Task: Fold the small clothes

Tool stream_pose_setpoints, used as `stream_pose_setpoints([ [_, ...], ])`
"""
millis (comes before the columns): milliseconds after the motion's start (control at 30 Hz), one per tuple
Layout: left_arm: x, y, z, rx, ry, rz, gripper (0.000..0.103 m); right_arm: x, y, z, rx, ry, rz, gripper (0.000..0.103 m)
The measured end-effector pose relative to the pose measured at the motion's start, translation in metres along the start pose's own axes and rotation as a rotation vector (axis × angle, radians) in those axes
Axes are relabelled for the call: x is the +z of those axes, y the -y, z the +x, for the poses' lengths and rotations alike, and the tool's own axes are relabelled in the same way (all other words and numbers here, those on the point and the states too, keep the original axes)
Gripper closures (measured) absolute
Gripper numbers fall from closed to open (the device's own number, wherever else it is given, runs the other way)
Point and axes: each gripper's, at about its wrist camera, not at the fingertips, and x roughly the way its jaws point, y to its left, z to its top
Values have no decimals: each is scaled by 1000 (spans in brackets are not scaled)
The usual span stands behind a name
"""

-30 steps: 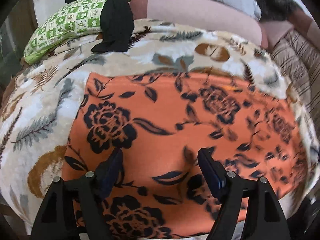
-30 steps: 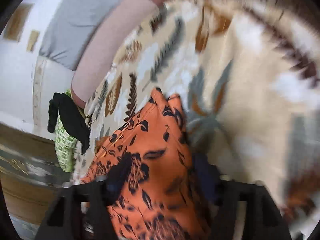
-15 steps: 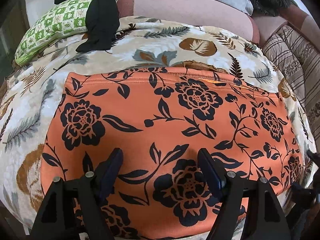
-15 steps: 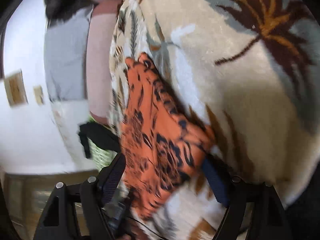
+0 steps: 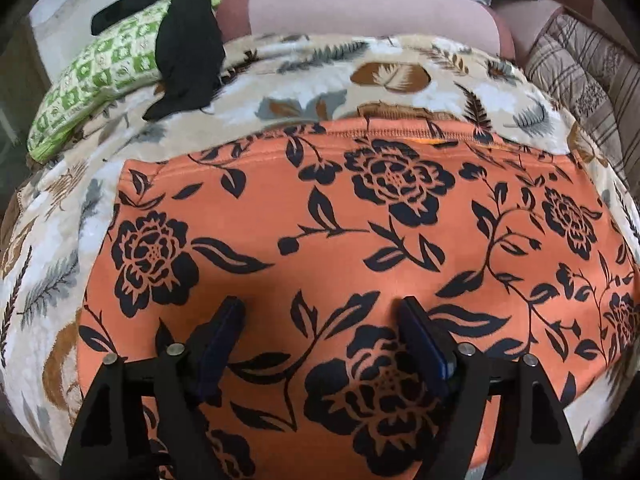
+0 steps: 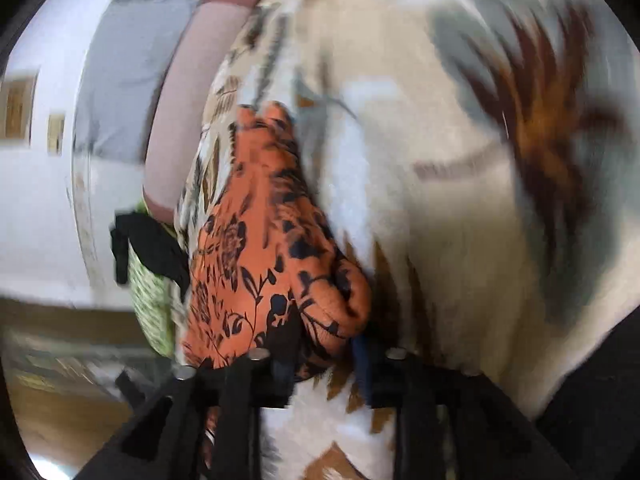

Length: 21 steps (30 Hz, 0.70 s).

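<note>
1. Left wrist view: my left gripper (image 5: 320, 312) sits at the bottom centre of the frame, jaws spread wide and released, with nothing between them; its fingertips (image 5: 230, 312) hover over or rest on the cloth, and I cannot tell which.
2. The orange floral garment (image 5: 360, 232) lies spread flat across the centre and lower part of the frame, black roses and leaves printed on it; its stitched hem runs along the upper edge, just below mid-frame.
3. Under the garment is a cream blanket (image 5: 60, 248) with feather and leaf motifs, showing at the left, top and right margins.
4. In the upper left, a green checked pillow (image 5: 100, 80) lies on the blanket; a black cloth (image 5: 188, 56) is draped over its right end.
5. Along the top, a pink cushion (image 5: 360, 12); at the far right, a striped cushion (image 5: 580, 68).
6. Right wrist view, blurred: my right gripper (image 6: 324, 360) at the bottom centre has its jaws drawn close and clenched on a bunched corner of the orange floral garment (image 6: 260, 248), which rises up the left-centre of the frame; the blanket (image 6: 460, 200) fills the right.
</note>
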Motion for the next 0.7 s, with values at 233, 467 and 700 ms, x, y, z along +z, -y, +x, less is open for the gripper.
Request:
stream_pose_setpoints([
  [233,-1,-2,4,0,17,-3,18,85,-45,29,112,-42,-159,24],
  [467,0,-3,7,-2,23,-6,14,134,-50,122,32,-230,-203,84],
  [700,-1,-4,9,0,39,-5,12,130,-40,127,-72,-191,-196,87],
])
